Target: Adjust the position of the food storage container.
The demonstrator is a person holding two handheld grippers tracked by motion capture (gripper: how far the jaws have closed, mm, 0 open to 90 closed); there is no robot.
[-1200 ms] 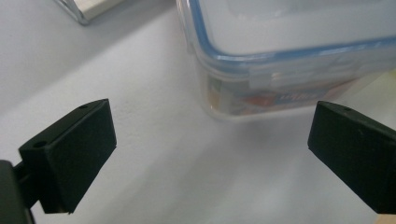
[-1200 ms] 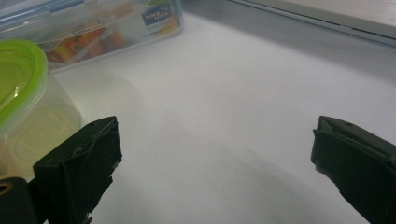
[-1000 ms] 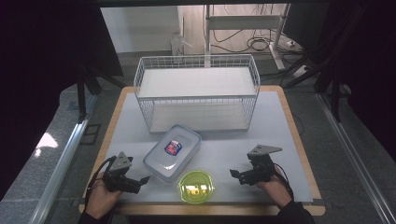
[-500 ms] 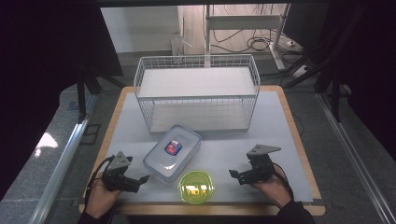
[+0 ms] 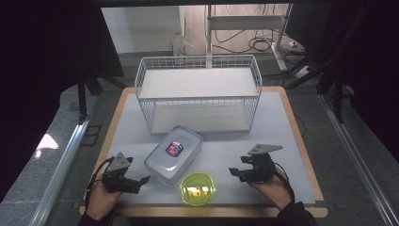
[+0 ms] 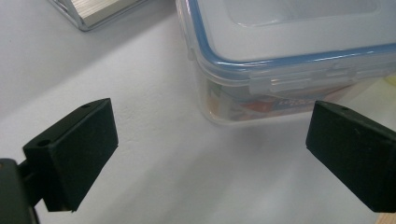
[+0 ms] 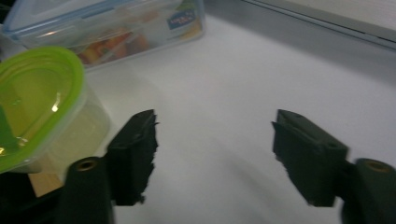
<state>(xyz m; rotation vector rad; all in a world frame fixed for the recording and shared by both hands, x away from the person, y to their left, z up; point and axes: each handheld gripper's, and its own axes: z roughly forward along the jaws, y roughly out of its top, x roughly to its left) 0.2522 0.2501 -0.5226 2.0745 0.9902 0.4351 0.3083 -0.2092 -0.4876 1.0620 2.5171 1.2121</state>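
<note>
On the white mat (image 5: 282, 141) that covers the table, a clear plastic box (image 5: 174, 154) with a blue-sealed lid and a small label on top lies at an angle just in front of a white wire basket (image 5: 197, 94). A small round tub with a green lid (image 5: 198, 188) sits close by the box's near corner, at the front edge of the mat.

The left gripper (image 5: 141, 181) rests low over the mat in the person's left hand (image 5: 101, 200), its tips aimed at the box's near left side and stopping just short of it. In the left gripper view its 2 jaws stand wide apart with only bare mat between them, and the box (image 6: 289, 60) lies just ahead, its latch facing the camera.

The right gripper (image 5: 234, 172), held in the right hand (image 5: 273, 188), points left toward the green-lidded tub and is a little apart from it. Its jaws have just been closing and now stand partly open, with nothing between them. In the right gripper view the tub (image 7: 39, 107) sits just outside one jaw, at the picture's left, with the box (image 7: 107, 28) beyond it.
</note>
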